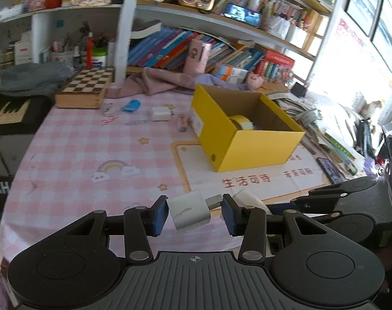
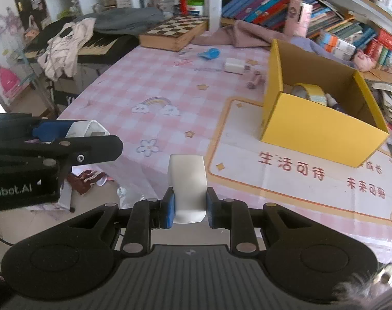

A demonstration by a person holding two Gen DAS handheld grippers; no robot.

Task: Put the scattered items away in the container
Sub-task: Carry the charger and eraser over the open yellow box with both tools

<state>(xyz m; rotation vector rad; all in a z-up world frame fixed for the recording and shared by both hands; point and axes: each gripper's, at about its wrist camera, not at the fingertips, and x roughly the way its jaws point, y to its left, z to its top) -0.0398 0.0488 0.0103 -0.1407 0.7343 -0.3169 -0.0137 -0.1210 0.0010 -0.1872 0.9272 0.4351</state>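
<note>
Both grippers loaded | left gripper (image 1: 195,217) clamps white charger (image 1: 189,213) | right gripper (image 2: 190,210) clamps white case (image 2: 186,180)

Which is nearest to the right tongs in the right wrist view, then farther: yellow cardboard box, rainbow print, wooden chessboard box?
1. Rainbow print on the tablecloth, ahead, slightly left.
2. Yellow cardboard box, ahead right; close to the rainbow, a loose call.
3. Wooden chessboard box, at the far table edge.

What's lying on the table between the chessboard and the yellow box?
Between chessboard and yellow box: a blue item, a white charger block, a small pinkish piece; right wrist view.
</note>
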